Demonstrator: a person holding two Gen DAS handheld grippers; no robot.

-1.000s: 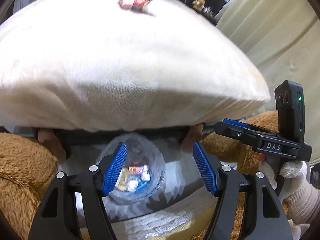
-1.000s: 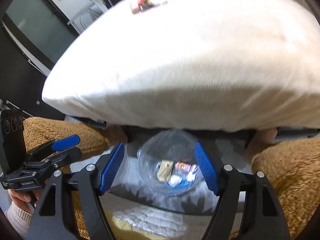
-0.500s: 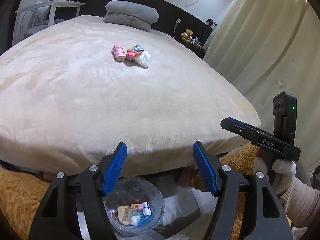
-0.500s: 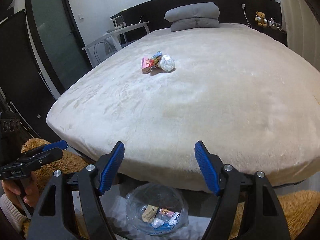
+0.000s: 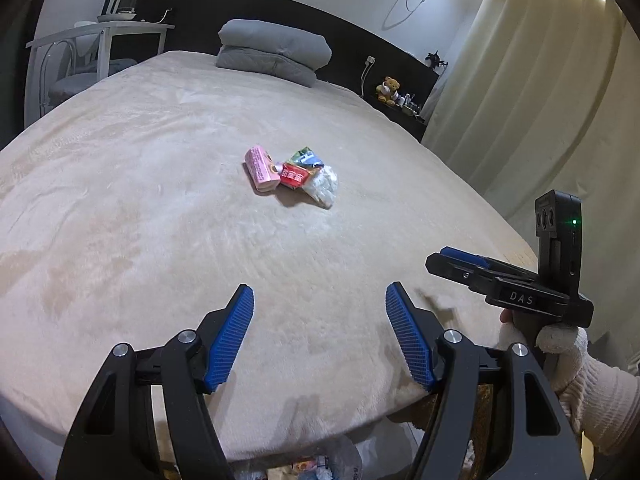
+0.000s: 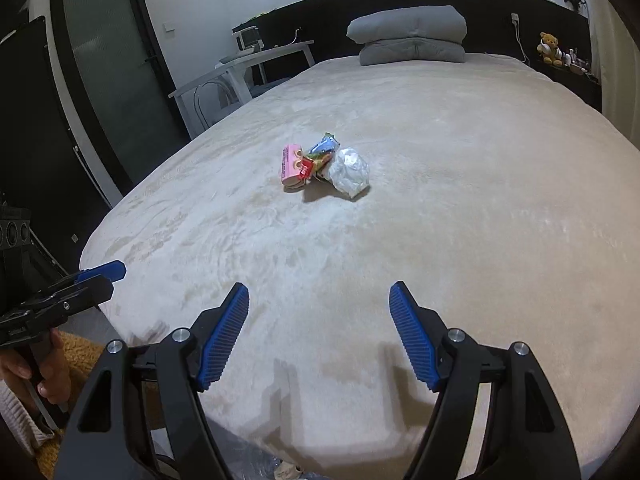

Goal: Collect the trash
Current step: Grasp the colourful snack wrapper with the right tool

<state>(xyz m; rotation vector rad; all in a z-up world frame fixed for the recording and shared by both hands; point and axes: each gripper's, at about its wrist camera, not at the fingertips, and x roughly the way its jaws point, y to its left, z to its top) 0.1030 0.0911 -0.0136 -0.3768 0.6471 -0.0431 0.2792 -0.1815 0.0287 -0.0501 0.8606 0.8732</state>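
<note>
Both grippers hover above the near edge of the wide bed covered in a cream plush blanket (image 5: 160, 200), pointed toward its middle, so the step in hand looks like the reach for the next piece of rubbish. The left gripper (image 5: 320, 336) has its 2 blue ribbed fingers spread wide apart with nothing between them, and the right gripper (image 6: 320, 334) stands the same way, empty and open. The trash sits in 1 small cluster near the centre of the bed, well apart from both tools: a pink rectangular carton (image 5: 261, 169) on the left side, a red printed wrapper (image 5: 294, 175) touching it, a blue and green foil packet (image 5: 306, 157) just behind toward the headboard, and a crumpled clear plastic bag (image 5: 323, 185) on the right side. Below the near edge, a clear plastic bin liner with scraps in it (image 5: 320, 466) shows only as a sliver, so the collecting seems partly done. The next move probably calls for carrying 1 gripper forward over the blanket, lowering it onto 1 item at the rim of the cluster, and closing on it alone; the crumpled bag would likely squash and slip, while the carton offers firmer sides. 2 folded grey pillows (image 5: 274, 52) lie at the far edge by the headboard.
</note>
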